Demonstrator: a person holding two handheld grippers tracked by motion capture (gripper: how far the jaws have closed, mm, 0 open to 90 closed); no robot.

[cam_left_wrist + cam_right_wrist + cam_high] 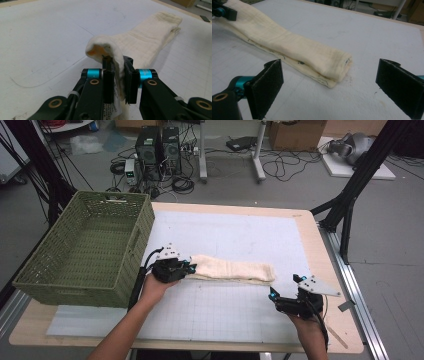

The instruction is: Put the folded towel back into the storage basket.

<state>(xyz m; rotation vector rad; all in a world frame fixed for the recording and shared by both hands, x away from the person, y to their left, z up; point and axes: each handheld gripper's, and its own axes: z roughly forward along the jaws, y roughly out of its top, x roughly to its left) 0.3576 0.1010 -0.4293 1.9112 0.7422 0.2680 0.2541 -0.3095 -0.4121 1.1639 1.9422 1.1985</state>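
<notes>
Left gripper view: cloth (140,42) end pinched in left gripper (117,75).

A green woven basket (87,250) sits on the left edge of the desk (310,227), overhanging it. A white gridded mat (235,240) covers most of the desk top. Beyond the far edge, two computer towers (159,147) stand on the floor among cables.

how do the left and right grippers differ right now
The left gripper is shut on one end of the folded cloth; the right gripper stands wide open, holding nothing. The left touches the cloth; the right sits just short of its other end. Both have black jaws with teal joints and are hand-held.
</notes>
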